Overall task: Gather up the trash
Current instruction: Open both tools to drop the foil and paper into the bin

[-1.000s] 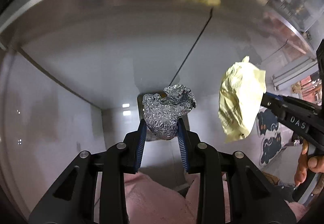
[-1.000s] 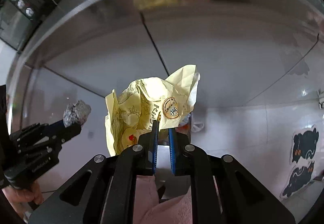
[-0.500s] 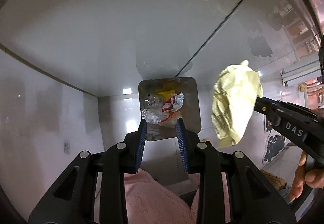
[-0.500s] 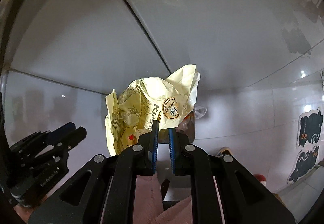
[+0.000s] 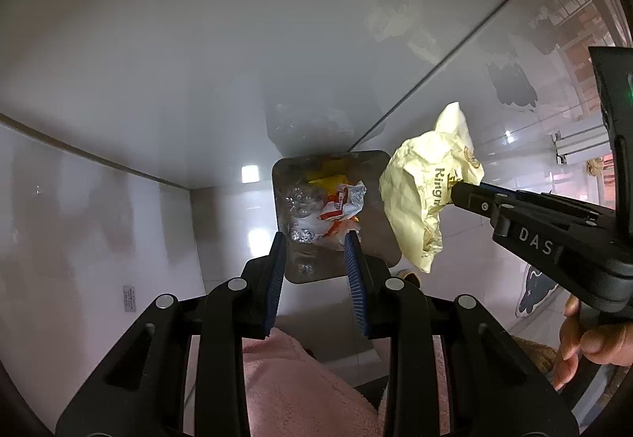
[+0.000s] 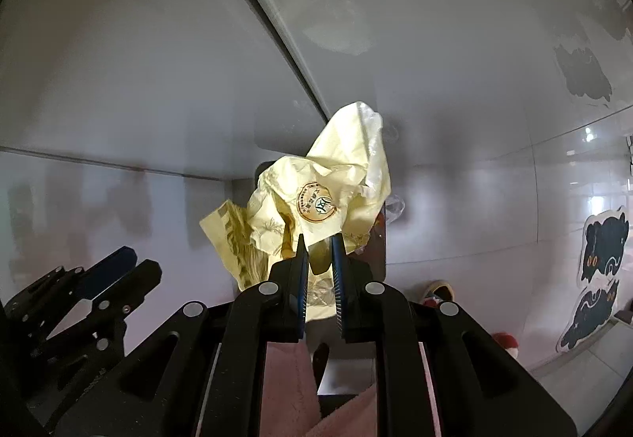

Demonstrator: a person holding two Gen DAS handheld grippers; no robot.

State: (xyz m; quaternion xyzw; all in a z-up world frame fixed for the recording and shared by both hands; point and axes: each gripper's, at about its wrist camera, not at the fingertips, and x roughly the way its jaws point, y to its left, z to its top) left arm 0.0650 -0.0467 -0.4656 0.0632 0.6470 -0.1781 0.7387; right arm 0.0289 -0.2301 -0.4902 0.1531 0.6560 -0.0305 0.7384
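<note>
- Pink fleece sleeve (image 5: 292,381) at the bottom edge of the left wrist view, right under the gripper body; same pink cloth in the right wrist view.
- Left gripper (image 5: 314,259): blue-padded fingers (image 5: 277,271) spread apart, nothing between them, hanging over the bin.
- Right gripper (image 6: 319,263): fingers (image 6: 300,271) nearly together, pinching the lower edge of a crumpled yellow wrapper (image 6: 316,203) (round printed seal faces the camera).
- From the left wrist view the same wrapper (image 5: 429,192) hangs at the tip of the right gripper (image 5: 455,192), overlapping the right edge of the bin opening; cannot tell if it touches the rim.
- A hand (image 5: 589,346) grips the right gripper's handle at the right edge.
- Left gripper also shows low left in the right wrist view (image 6: 114,275), fingers apart.
- Bin (image 5: 379,223): square metal opening below both grippers, holding trash (image 5: 336,207) (red-and-white wrapper, yellow scrap, clear plastic, a bit of foil).
- Further off: glossy white cabinet front (image 5: 198,61) with a dark seam, tiled floor, and black cat stickers (image 6: 597,271) on the right.
</note>
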